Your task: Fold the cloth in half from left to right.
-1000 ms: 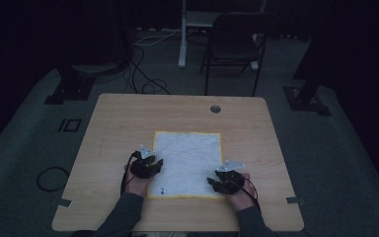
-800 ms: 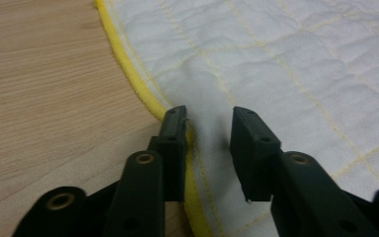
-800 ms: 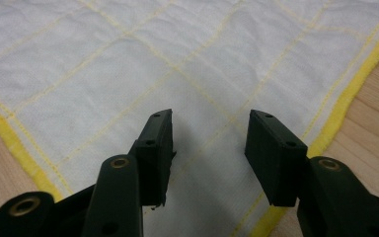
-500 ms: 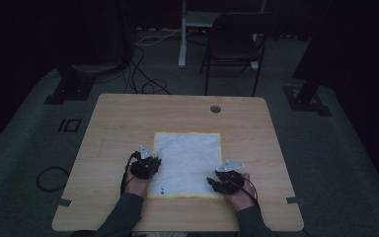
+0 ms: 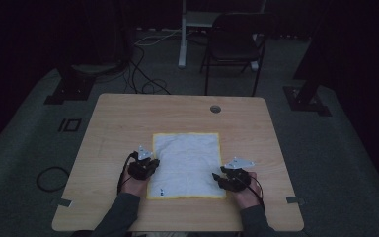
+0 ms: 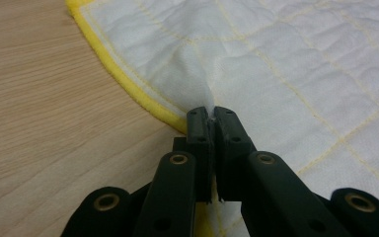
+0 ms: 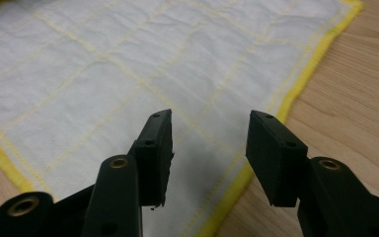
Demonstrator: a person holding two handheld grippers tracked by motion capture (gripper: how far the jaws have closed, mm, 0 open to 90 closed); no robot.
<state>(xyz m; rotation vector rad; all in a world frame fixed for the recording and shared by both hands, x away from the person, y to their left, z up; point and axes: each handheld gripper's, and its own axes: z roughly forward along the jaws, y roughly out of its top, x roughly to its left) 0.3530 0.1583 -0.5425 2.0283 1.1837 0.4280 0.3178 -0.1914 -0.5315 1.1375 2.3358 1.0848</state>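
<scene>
White quilted cloth (image 5: 187, 165) with yellow edging flat on the wooden table (image 5: 128, 118), left gripper (image 6: 212, 116) just closed, pinching its left edge into a ridge, right gripper (image 7: 209, 143) spread wide over its right edge

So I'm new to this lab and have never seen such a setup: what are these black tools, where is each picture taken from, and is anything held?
A person sits at a wooden table and holds a hand tool with two black jaws in each hand. The high view looks down from above the person's side. The other two pictures come from cameras riding on the tools, looking along their jaws. On the table lies a white quilted cloth with a yellow border. The left gripper has just been closing and now pinches a fold of the cloth near its edge. The right gripper is open above the cloth's opposite edge, holding nothing.
</scene>
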